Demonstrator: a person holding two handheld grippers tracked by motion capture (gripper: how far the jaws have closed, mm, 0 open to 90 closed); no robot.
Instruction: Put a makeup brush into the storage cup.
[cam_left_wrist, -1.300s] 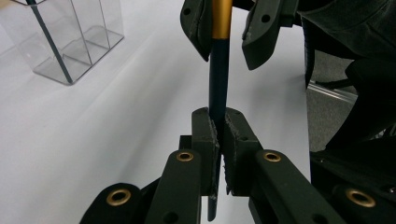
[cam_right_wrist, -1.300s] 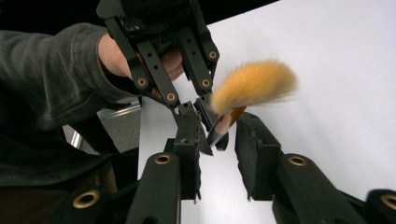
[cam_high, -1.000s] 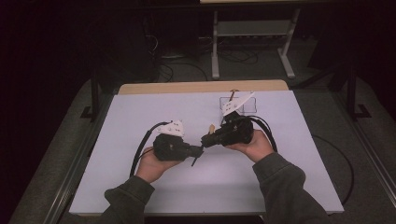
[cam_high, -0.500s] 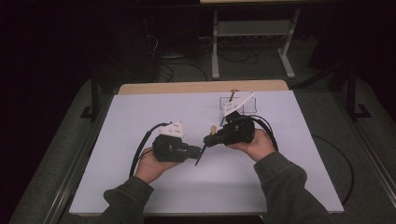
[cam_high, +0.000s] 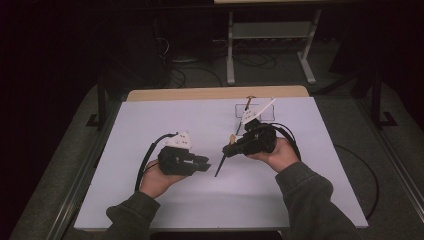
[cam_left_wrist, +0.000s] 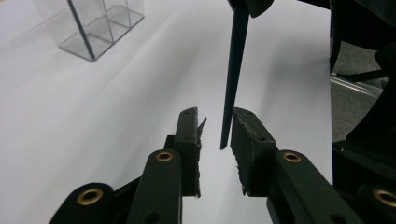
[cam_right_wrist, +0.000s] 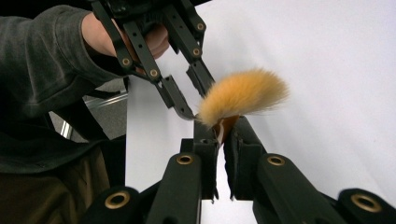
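No brand, label or writing can be read on anything here; the white tags on top of the grippers are too small and blurred to make out.

On the left of the white table (cam_high: 150, 120), the left gripper (cam_high: 201, 164) lies in the person's left hand (cam_high: 157, 180), pointing right. Its jaws stand a narrow way apart and grip nothing; in the left gripper view the thin dark tip of the brush handle (cam_left_wrist: 232, 79) hangs down into the gap between the pads (cam_left_wrist: 250, 137), and whether it touches them cannot be told.

The brush (cam_high: 224, 156) is a makeup brush: a slim, dark, tapering handle and a soft, fluffy head of orange-tan bristles (cam_right_wrist: 243, 95). It sits near the middle of the table, held slanted above the surface, handle tip down and to the left.

The right gripper (cam_high: 233, 148), in the person's right hand (cam_high: 277, 156), is clamped on the brush just below the bristles.

Behind it, toward the far right of the table, stands a clear plastic holder (cam_left_wrist: 88, 25) with compartments and a thin dark stick (cam_left_wrist: 80, 28) in it.
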